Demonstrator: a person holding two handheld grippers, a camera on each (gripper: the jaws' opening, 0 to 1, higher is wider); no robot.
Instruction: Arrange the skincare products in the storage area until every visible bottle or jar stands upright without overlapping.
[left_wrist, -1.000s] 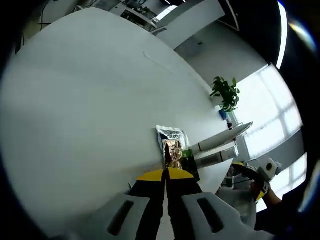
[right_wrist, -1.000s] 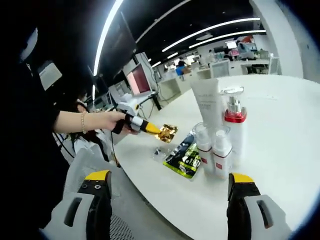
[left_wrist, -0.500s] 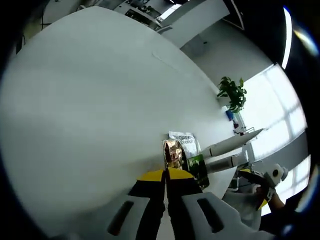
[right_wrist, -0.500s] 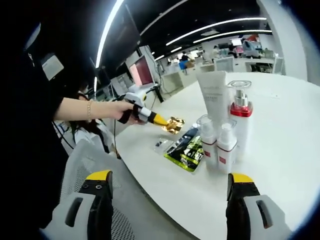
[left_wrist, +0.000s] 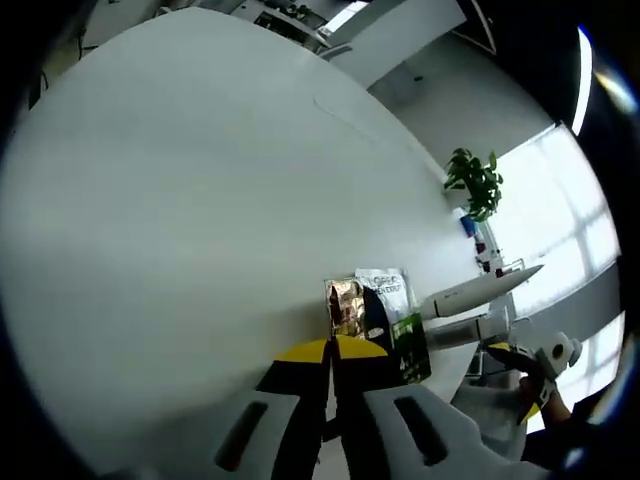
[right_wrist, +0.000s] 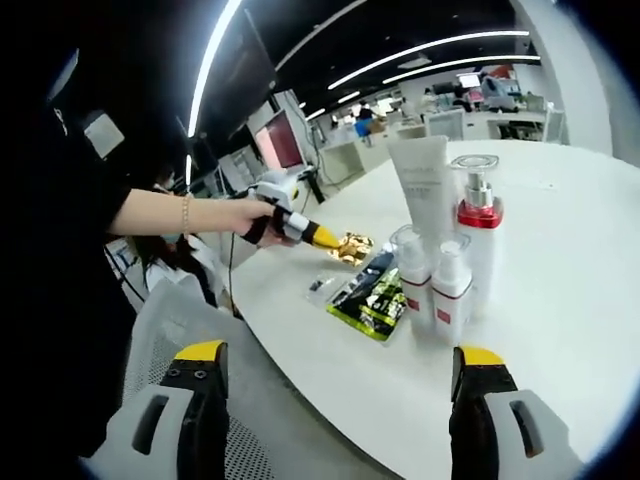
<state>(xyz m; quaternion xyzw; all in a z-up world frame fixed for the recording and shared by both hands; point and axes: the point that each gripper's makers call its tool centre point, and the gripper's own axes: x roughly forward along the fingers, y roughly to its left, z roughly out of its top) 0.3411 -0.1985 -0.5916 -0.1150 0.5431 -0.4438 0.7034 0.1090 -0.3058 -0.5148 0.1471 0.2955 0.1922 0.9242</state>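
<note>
While the left gripper (left_wrist: 332, 352) keeps its yellow-tipped jaws pinched tight on a gold foil sachet (left_wrist: 346, 307), that sachet sticks straight out ahead of the tips, long axis in line with the jaws, held just above the white worktop (left_wrist: 180, 200). Just beyond it lie a white printed sachet (left_wrist: 386, 287) and a green-black sachet (left_wrist: 410, 345), flat on the worktop, the three close together and maybe overlapping; hard to tell from this angle.

Right gripper (right_wrist: 335, 375) hangs off the worktop edge, jaws spread wide, nothing between them. From the right gripper view the left gripper (right_wrist: 300, 230) comes in from the left, in a person's hand (right_wrist: 250, 215), foil sachet (right_wrist: 352, 247) at its tip, near the green-black sachet (right_wrist: 372, 298).

Bottle cluster is further right on the worktop: tall white tube (right_wrist: 422, 190) at the back, pump bottle with red collar (right_wrist: 476, 240) just beside it, two small white bottles with red labels (right_wrist: 436, 290) in front, touching or nearly so. All four stand upright.

Judgement: left gripper is nearer the sachets, right is nearer the bottles. Sachet needs a bare patch to land; the flat sachets are in the way directly ahead, bottles stand beside them. Swinging toward the cluster risks knocking the small front bottles.
</note>
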